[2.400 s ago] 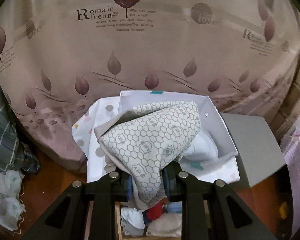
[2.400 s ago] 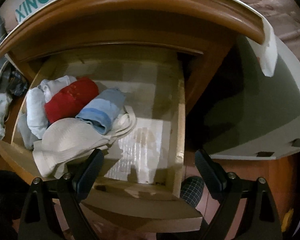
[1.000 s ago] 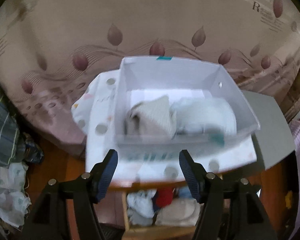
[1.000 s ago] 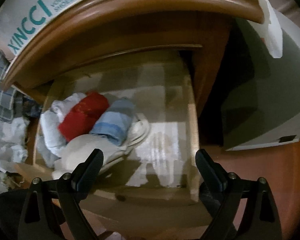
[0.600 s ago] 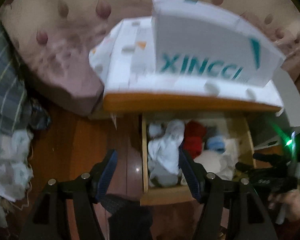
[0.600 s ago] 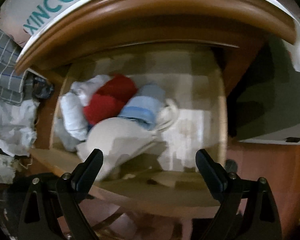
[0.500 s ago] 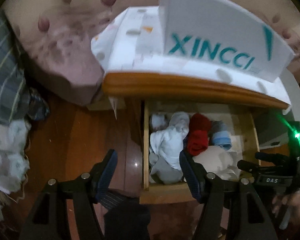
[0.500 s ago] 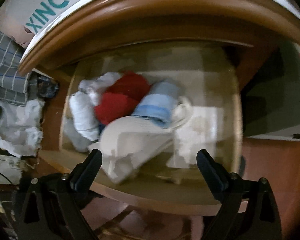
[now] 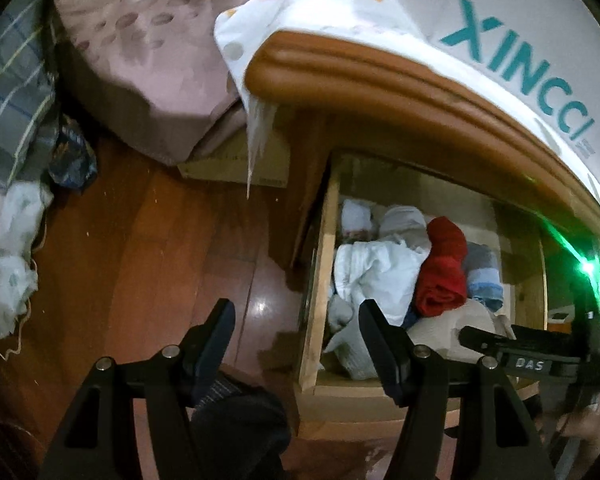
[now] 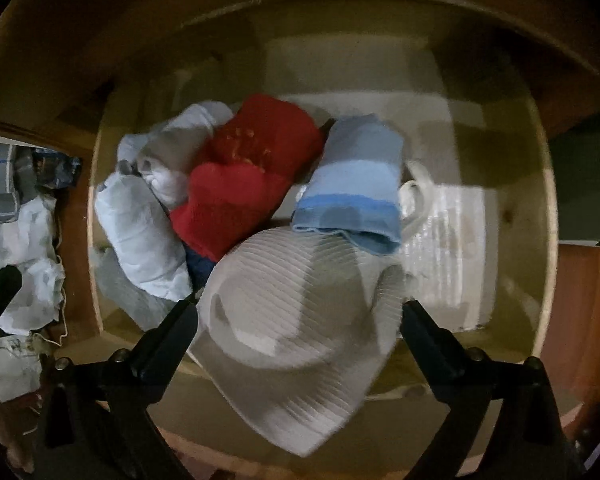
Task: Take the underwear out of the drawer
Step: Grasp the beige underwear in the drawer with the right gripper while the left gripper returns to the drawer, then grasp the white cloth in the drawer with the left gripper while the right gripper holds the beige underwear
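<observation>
Two open grippers, right gripper [image 10: 300,312] straddling beige underwear [image 10: 296,320], drawer [image 10: 540,200]

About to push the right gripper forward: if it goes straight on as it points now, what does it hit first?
Most likely the ribbed beige padded garment, lying between the open fingers of the right gripper at the front of the wooden drawer. The folded blue underwear lies beyond. Depth is uncertain.

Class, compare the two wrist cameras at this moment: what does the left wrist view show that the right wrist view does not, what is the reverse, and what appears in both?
Only the left wrist view shows the XINCCI box on the cabinet top and the bedspread. Only the right shows the beige ribbed garment clearly, lying between the open right gripper fingers. Both show the open drawer with the red roll and blue roll.
</observation>
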Tool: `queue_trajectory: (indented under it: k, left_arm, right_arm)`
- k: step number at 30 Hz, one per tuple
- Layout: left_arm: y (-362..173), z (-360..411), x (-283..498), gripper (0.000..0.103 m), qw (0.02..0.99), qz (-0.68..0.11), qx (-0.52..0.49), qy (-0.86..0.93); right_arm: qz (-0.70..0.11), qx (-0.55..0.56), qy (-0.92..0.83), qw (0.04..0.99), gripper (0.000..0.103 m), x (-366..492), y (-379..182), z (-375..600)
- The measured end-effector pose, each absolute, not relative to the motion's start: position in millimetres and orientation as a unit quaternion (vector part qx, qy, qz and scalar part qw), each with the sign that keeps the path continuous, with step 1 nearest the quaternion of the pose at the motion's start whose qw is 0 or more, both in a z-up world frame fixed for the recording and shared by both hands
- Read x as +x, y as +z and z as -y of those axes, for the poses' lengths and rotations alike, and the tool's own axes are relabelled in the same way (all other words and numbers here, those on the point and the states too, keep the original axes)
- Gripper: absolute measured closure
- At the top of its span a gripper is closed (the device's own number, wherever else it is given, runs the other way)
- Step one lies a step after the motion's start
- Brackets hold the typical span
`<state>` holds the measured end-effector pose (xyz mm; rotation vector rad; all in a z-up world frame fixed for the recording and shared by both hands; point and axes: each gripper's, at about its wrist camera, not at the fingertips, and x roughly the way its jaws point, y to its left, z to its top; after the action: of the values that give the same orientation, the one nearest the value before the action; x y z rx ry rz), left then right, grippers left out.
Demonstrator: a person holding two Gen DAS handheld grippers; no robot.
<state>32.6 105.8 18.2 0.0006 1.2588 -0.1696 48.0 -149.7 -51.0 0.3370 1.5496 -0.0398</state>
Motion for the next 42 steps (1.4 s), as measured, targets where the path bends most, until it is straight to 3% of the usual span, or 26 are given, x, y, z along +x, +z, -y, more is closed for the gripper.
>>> queue_trajectory:
  k: [12,13,14,15,23,42]
  left_arm:
    - [2,-97,36,0.037,0.794,-0.602,0.007,-0.084]
    - [2,-94,36,0.037,0.794,-0.602,0.01,-0.085]
    - [1,-90,36,0.037,0.794,-0.602,0.013,-0.086]
    - [1,-88,37,0.037,0.794,-0.602,0.014,-0.087]
    - [-4,-63,37,0.037,0.788,-0.606,0.024,-0.102]
    - [-58,-17,59,0.037,0.769,-0.634,0.032,-0.078]
  right_arm:
    - [-0.745,0.071,-0.037,0.662,0.002,61,-84,125]
    - [-0.748,0.071,-0.037,0.659,0.004,60,-86,126]
    - [-0.75,0.071,-0.034,0.657,0.013,58,-87,127]
    - [-0.751,0.074,-0.029,0.655,0.029,57,-88,128]
    - [-0.742,0.071,-0.005,0.667,0.055,50,-82,141]
    - [-0.669,0.088,-0.024,0.738,0.06,12,-47,205]
